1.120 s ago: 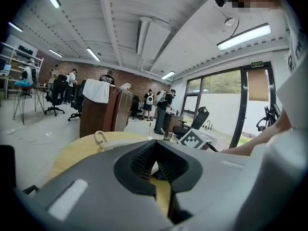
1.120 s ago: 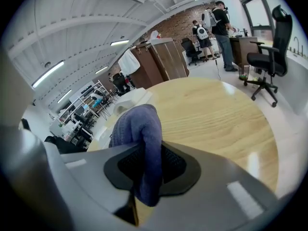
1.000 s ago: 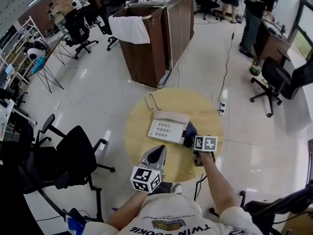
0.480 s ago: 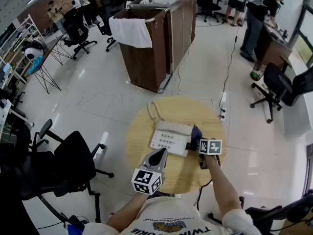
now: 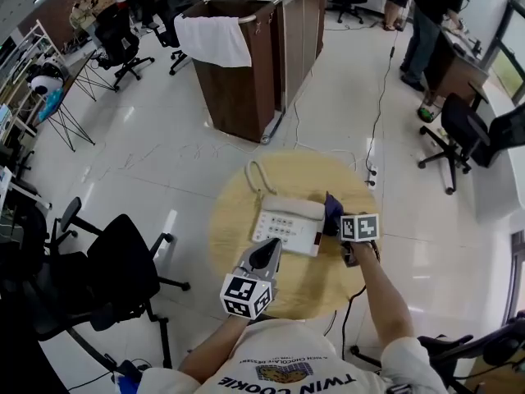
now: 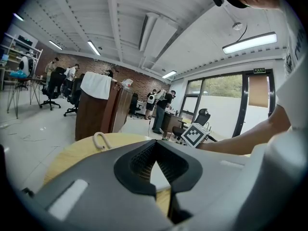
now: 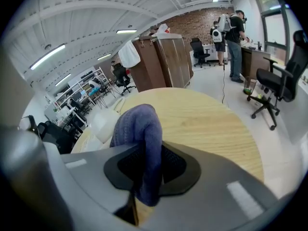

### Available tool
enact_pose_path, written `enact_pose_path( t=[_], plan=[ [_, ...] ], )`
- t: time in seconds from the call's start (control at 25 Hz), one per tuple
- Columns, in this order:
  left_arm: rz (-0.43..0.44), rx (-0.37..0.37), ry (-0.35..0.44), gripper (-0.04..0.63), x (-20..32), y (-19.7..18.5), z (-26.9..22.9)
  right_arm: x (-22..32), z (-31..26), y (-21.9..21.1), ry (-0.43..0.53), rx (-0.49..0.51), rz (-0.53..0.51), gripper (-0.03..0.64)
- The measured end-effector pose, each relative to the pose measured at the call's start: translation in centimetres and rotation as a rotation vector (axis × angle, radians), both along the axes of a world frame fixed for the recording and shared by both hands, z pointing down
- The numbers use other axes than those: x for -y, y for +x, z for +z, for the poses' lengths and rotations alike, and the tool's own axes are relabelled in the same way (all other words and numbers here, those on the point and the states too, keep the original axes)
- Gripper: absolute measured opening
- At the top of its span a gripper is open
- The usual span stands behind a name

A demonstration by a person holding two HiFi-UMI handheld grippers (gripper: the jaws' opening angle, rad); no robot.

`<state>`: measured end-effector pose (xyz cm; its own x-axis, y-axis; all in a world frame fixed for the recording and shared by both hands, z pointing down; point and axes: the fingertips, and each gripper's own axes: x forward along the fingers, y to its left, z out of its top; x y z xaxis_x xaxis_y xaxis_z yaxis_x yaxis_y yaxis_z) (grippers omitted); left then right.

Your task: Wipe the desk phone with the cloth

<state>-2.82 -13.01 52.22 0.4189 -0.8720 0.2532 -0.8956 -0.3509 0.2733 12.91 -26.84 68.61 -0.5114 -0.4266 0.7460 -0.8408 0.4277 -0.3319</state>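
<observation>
A white desk phone [image 5: 287, 224] lies on the round wooden table [image 5: 303, 175], its coiled cord [image 5: 253, 173] trailing off the far left corner. My right gripper [image 5: 340, 222] is shut on a blue cloth [image 5: 332, 209] and holds it against the phone's right side. In the right gripper view the cloth [image 7: 139, 124] bulges up between the jaws of the right gripper [image 7: 147, 143], with the phone [image 7: 103, 124] just left of it. My left gripper [image 5: 267, 250] hovers at the phone's near edge, jaws closed and empty. In the left gripper view, the left gripper [image 6: 156, 148] points over the phone toward the cord [image 6: 100, 139].
A brown cabinet [image 5: 246, 72] with a white towel draped over it stands beyond the table. Black office chairs sit at the left [image 5: 123, 261] and right [image 5: 467, 130]. A cable and power strip [image 5: 373, 171] lie on the floor by the table's far right. People stand at the back right.
The right gripper has carried the cloth from the phone's near right corner farther along its right side. The left gripper has stayed at the phone's near edge.
</observation>
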Motion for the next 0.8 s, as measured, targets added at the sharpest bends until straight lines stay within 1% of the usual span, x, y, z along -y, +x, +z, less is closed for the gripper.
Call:
enact_pose_path(
  t=[0.16, 0.44, 0.68, 0.8],
  plan=[
    [0.0, -0.001, -0.013, -0.009, 0.1, -0.7, 0.4, 0.9, -0.3, -0.2, -0.004, 0.004, -0.02, 0.067],
    [-0.01, -0.016, -0.02, -0.009, 0.6, -1.5, 0.8, 2.9, -1.0, -0.4, 0.019, -0.051, -0.121, 0.067],
    [-0.016, -0.02, -0.031, -0.009, 1.1, -2.3, 1.1, 4.9, -1.5, -2.1, 0.045, -0.115, -0.211, 0.067],
    [-0.022, -0.022, -0.031, -0.009, 1.4, -2.9, 1.2, 5.8, -1.9, -3.6, 0.042, -0.114, -0.258, 0.067]
  ],
)
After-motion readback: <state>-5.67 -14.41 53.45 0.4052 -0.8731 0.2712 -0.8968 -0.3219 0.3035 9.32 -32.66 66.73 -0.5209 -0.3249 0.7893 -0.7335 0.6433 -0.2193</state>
